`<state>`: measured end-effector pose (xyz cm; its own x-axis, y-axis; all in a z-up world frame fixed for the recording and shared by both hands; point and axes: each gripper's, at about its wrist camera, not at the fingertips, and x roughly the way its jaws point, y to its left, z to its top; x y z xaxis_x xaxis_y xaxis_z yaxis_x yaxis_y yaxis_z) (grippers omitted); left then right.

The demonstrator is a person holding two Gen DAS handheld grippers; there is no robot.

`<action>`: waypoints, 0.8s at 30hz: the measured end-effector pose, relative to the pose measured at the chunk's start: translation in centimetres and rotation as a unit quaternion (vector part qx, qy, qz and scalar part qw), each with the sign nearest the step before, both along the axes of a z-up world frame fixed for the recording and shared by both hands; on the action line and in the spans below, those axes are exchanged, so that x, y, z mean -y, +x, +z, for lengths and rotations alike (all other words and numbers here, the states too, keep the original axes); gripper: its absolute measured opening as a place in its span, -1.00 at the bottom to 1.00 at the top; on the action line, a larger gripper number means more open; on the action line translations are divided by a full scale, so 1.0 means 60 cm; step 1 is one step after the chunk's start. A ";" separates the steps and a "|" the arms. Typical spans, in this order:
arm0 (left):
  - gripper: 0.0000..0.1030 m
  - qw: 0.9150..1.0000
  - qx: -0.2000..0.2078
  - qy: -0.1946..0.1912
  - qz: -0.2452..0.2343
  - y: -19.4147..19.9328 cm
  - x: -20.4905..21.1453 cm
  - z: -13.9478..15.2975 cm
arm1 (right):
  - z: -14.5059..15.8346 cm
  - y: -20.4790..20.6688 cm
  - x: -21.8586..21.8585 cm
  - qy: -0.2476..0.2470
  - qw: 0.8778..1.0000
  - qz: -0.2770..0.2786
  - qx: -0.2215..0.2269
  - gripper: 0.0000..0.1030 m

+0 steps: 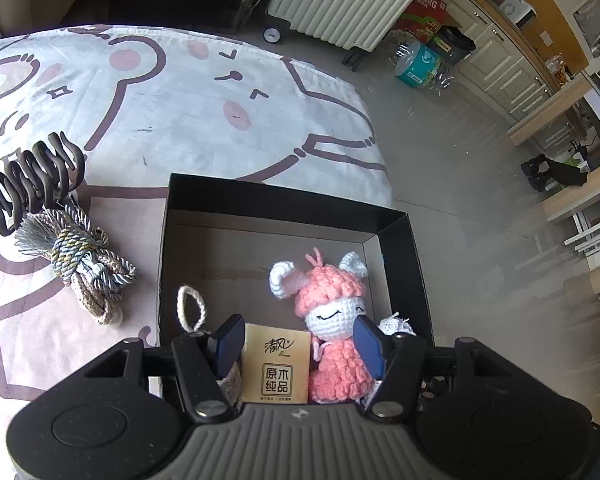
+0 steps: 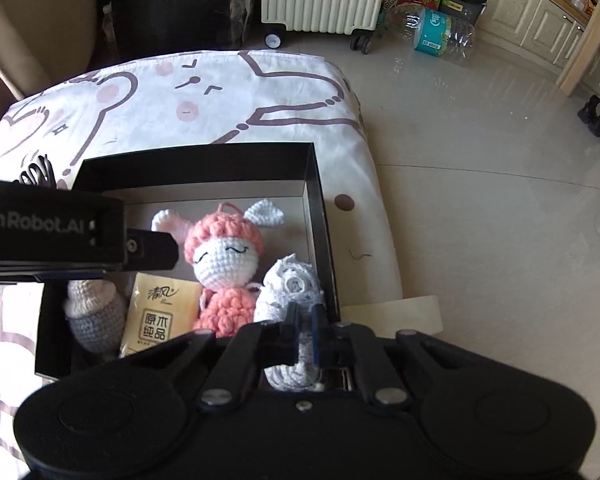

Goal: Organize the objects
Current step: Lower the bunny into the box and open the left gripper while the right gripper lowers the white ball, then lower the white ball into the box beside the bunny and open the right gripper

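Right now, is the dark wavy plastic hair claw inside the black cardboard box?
No, the dark wavy hair claw lies on the cartoon-print cloth left of the black box, beside the braided rope bundle.

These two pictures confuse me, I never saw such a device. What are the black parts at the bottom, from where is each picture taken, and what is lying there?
The black parts are two hand-held grasping tools, each with two fingers and a camera looking along them. One picture comes from the left tool, open above a black box. The other comes from the right tool, shut on a white crochet roll.

The box stands on a cartoon-print cloth. In it lie a pink doll, a tissue pack and a grey crochet piece. Beside the box lie a cord bundle and a dark hair claw.
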<state>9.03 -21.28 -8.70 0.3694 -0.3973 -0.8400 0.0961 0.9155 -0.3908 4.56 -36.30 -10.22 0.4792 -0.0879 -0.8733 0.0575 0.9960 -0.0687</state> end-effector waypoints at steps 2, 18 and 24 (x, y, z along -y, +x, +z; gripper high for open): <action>0.17 1.000 -0.001 0.001 0.000 0.000 -0.003 0.001 | 0.001 0.000 0.002 0.003 1.000 -0.004 0.001 -0.87; 0.18 0.998 0.049 0.021 -0.039 -0.027 -0.013 0.053 | 0.063 -0.030 0.018 0.053 0.996 -0.047 0.051 -0.85; 0.18 0.996 0.060 0.046 -0.052 -0.039 -0.020 0.068 | 0.079 -0.039 0.010 0.059 0.995 -0.050 0.055 -0.83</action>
<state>6.68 -20.08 -4.61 0.4303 -0.3629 -0.8266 0.2332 0.9292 -0.2865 2.21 -36.93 -5.46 0.5669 -0.0399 -0.8228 0.1571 0.9857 0.0604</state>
